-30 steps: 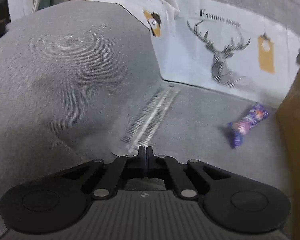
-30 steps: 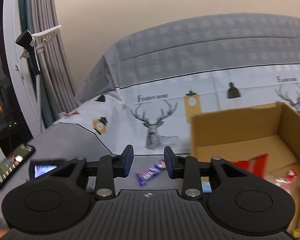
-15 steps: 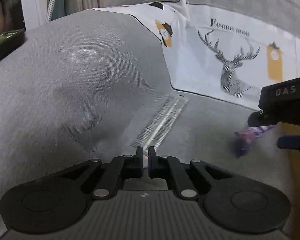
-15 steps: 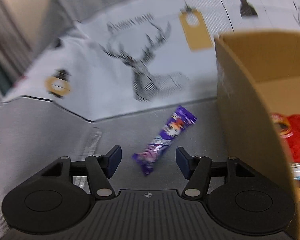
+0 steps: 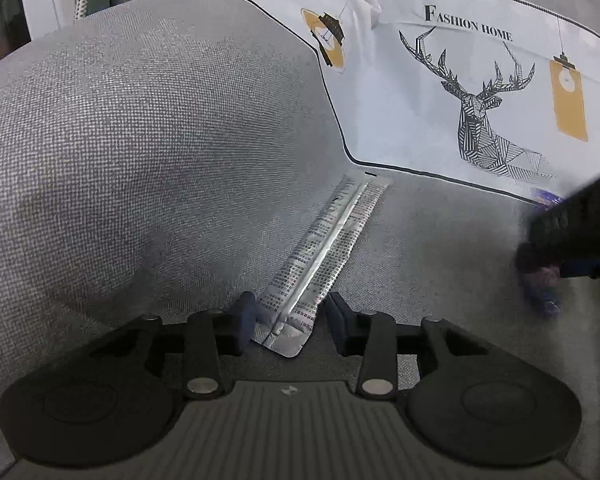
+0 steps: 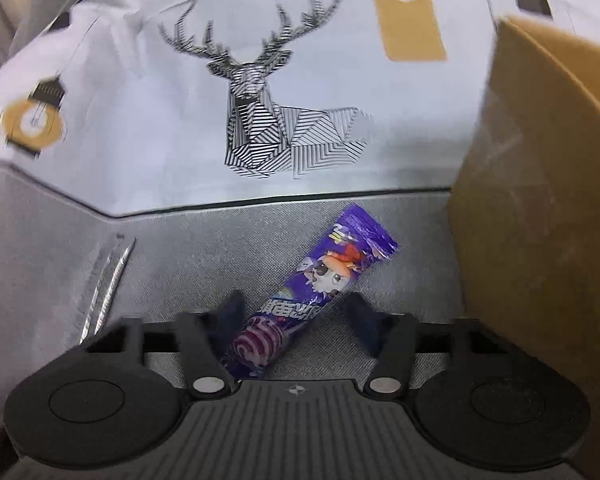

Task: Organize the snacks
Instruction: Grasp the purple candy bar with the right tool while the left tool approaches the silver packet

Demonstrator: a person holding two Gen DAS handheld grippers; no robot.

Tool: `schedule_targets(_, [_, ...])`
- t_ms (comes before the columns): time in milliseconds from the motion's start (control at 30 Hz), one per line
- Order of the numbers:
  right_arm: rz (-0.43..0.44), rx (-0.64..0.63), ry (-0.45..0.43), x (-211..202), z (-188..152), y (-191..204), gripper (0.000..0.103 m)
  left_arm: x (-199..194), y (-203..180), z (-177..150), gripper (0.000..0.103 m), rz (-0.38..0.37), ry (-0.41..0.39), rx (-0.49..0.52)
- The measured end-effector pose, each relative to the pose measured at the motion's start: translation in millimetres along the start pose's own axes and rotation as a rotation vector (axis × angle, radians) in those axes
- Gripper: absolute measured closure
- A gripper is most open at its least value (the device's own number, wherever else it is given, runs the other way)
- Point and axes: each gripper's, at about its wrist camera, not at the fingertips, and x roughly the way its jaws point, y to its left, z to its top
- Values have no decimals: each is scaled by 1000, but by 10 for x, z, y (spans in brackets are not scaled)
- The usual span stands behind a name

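My right gripper point(image 6: 296, 320) is closing its still-spread fingers around the purple snack bar point(image 6: 312, 292) lying askew on the sofa seat point(image 6: 204, 256) beside the cardboard box point(image 6: 540, 208), so I may squeeze it out sideways.

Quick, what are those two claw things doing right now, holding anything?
Left gripper: opening, silver packet between the jaws, not gripped.
Right gripper: closing around the purple candy bar, not yet clamped.
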Motion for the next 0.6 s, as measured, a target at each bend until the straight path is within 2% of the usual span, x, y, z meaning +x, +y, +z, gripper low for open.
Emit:
schedule_targets(33, [2, -23, -3, -12, -4, 3, 77, 2, 3, 4, 62, -5, 1, 0])
schedule_targets(133, [17, -48, -19, -106, -41, -24, 77, -20, 14, -4, 74, -19, 6, -7])
schedule_targets(167, [24, -52, -57, -170, -63, -31, 77, -31, 18, -4, 79, -20, 6, -9])
schedule_targets(333, [110, -70, -101, -712, -281, -54, 77, -72, 72, 8, 82, -26, 15, -31])
schedule_targets(467, [179, -110, -149, -1282, -675, -115, 77, -118, 152, 11, 83, -53, 25, -64])
schedule_targets(533, [202, -127, -160, -1501, -896, -158, 77, -163, 204, 4, 84, -93, 30, -92])
schedule_targets(567, [214, -135, -161, -1611, -1026, -196, 77, -197, 238, -4, 97, -123, 31, -109])
schedule_targets(600, [227, -141, -160, -1692, -1128, -223, 77, -230, 262, -10, 100, -162, 34, -122])
